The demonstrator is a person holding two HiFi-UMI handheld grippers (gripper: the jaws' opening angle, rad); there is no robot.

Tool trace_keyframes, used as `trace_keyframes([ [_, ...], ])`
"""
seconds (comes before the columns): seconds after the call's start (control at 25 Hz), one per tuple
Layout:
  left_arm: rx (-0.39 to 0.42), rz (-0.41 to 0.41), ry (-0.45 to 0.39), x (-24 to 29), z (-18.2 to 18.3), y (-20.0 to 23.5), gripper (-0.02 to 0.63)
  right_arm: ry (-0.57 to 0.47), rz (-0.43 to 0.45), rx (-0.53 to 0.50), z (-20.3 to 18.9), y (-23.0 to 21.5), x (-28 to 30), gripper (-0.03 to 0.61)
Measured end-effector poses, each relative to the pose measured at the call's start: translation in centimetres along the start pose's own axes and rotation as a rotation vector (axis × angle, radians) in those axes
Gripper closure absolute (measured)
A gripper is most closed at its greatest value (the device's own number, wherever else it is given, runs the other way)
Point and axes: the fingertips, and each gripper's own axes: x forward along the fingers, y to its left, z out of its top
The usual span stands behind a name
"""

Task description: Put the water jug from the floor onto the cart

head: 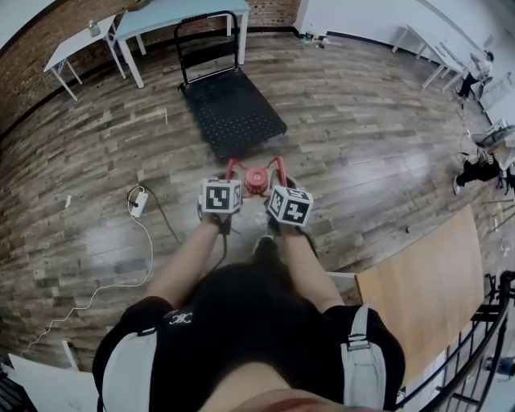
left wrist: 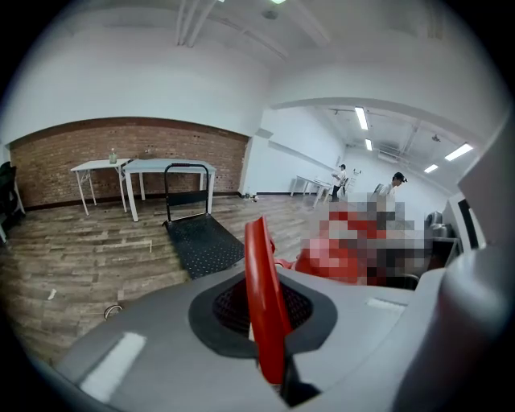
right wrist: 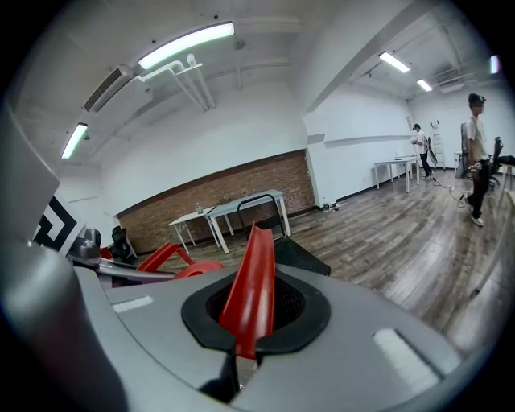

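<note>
The water jug shows in the head view mainly as its red cap (head: 256,179) with a red handle (head: 232,167) rising on each side; its body is hidden under my grippers. My left gripper (head: 229,180) is shut on the left handle (left wrist: 265,298), my right gripper (head: 278,180) on the right handle (right wrist: 251,294). In each gripper view the red strip stands pinched between the dark pads. The black flat cart (head: 233,113) with its upright push bar stands just beyond the jug, also in the left gripper view (left wrist: 201,241) and the right gripper view (right wrist: 299,256).
White tables (head: 185,16) line the brick wall behind the cart. A power strip with a white cable (head: 138,201) lies on the wood floor to the left. A wooden board (head: 426,290) lies at the right. People stand far right (right wrist: 475,153).
</note>
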Motion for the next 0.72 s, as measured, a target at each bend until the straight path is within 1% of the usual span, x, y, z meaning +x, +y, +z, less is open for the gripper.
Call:
trace_keyframes([
  [0.16, -0.013, 0.012, -0.001, 1.8, 1.6, 0.9, 0.611, -0.009, 0.015, 0.016, 1.3, -0.3, 2.4, 0.563],
  [0.48, 0.015, 0.066, -0.012, 6.1, 6.4, 2.7, 0.611, 0.012, 0.044, 0.029, 4.4, -1.2, 7.8, 0.563],
  [0.72, -0.015, 0.085, -0.011, 10.8, 11.0, 3.4, 0.611, 0.028, 0.071, 0.011, 8.4, -3.4, 13.3, 0.563],
])
